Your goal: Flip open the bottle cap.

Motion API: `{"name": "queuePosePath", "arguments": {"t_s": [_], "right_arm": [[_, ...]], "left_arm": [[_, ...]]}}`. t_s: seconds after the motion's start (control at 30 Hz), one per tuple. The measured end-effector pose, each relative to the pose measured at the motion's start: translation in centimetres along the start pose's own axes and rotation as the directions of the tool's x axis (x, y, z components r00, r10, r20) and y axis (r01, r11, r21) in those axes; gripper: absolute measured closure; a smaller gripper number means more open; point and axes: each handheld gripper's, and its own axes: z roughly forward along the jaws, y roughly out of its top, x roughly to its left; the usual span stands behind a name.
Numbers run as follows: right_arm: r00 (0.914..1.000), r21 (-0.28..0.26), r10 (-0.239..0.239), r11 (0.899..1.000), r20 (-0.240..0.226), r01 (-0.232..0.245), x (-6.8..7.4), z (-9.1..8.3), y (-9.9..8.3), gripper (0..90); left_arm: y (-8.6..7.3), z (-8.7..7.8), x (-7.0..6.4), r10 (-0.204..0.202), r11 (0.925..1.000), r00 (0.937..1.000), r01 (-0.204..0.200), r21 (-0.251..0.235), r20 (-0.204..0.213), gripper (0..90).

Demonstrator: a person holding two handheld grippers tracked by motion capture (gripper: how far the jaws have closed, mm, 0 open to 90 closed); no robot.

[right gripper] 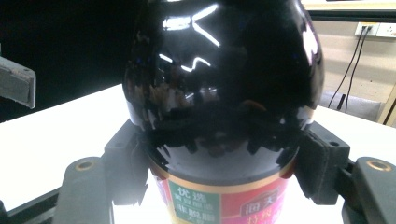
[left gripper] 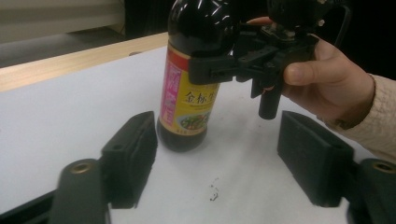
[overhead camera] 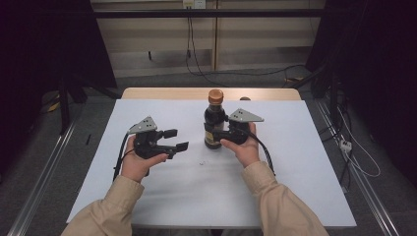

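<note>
We see a dark bottle [overhead camera: 214,123] standing upright on the white surface [overhead camera: 295,167], near its far middle, with a brown cap on top. The right gripper [overhead camera: 216,133] comes at it from the right, and its fingers [right gripper: 322,161] are clenched on the bottle, one on each side of the glass just below the rounded shoulder and just above the label. In the left gripper view we see that grip side-on: the right gripper [left gripper: 210,70] presses against the bottle [left gripper: 191,74] at the top of the label, with the person's hand [left gripper: 327,79] wrapped round its body.

The label [left gripper: 187,100] is what we can read best. It is yellow with a pink-red band along one side, and carries three dark Chinese characters, roughly 金标生, above a small picture of food. In the right gripper view the bottle [right gripper: 224,93] is very close, its black glass glossy with reflections; below a gold rim the label [right gripper: 219,205] is red with a green patch bearing white Chinese characters, too cropped for us to read surely.

The left gripper [overhead camera: 176,139] is held off to the left of the bottle, apart from it. Its fingers [left gripper: 133,154] are released, spread wide with nothing between them, low over the surface.
</note>
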Motion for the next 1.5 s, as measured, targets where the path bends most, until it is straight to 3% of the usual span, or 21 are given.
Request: {"name": "queuePosePath", "arguments": {"t_s": [0.1,0.17,0.27,0.33,0.43,0.53,0.6,0.77,0.83,1.13,1.5], "right_arm": [[1.0000,-0.004,-0.001,1.000,-0.001,0.001,0.0,0.0,-0.1,29.8],[1.0000,-0.009,0.005,1.000,0.000,-0.005,0.0,0.0,-0.1,29.7],[1.0000,-0.009,0.004,1.000,0.001,-0.004,0.0,0.0,-0.1,29.7],[1.0000,-0.006,0.003,1.000,0.002,-0.003,0.0,0.0,-0.1,29.7],[1.0000,-0.004,0.006,1.000,0.001,-0.006,0.0,0.0,-0.1,29.6],[1.0000,-0.001,0.007,1.000,0.002,-0.007,0.0,0.0,-0.1,29.4],[0.9999,0.001,0.010,1.000,0.002,-0.010,0.0,0.0,-0.2,29.1],[0.9985,0.005,0.055,0.998,-0.001,-0.055,-0.1,0.1,-0.5,28.3],[0.9995,-0.012,0.024,1.000,0.020,-0.024,0.2,0.1,-0.7,28.7],[0.9996,0.015,-0.001,1.000,0.027,0.000,0.2,0.0,-0.3,30.1],[0.9998,0.035,-0.004,0.999,0.022,0.003,0.2,0.0,-0.1,30.1]], "left_arm": [[0.6,0.4,0.0,0.012,0.9998,0.9999,-0.012,0.015,0.007,39.9],[1.0,0.6,0.1,0.024,0.9992,0.9997,-0.023,0.033,-0.004,48.1],[1.6,0.9,0.1,0.053,0.9966,0.9981,-0.051,0.065,-0.030,52.6],[2.0,1.0,0.1,0.066,0.9963,0.9973,-0.064,0.057,-0.032,57.3],[2.6,1.1,0.2,0.083,0.9960,0.9962,-0.082,0.036,-0.027,58.1],[3.2,1.4,0.2,0.095,0.9948,0.9954,-0.096,0.034,0.010,59.2],[3.5,1.7,0.1,0.105,0.9938,0.9945,-0.105,0.037,0.001,59.1],[4.2,2.1,0.3,0.097,0.9946,0.9953,-0.096,0.038,-0.001,61.6],[4.4,2.2,0.3,0.094,0.9948,0.9954,-0.094,0.039,-0.015,61.4],[5.1,2.4,0.6,0.053,0.9985,0.9986,-0.053,0.010,0.002,65.6],[7.0,2.9,0.3,0.066,0.9976,0.9977,-0.066,0.021,0.019,71.5]]}}
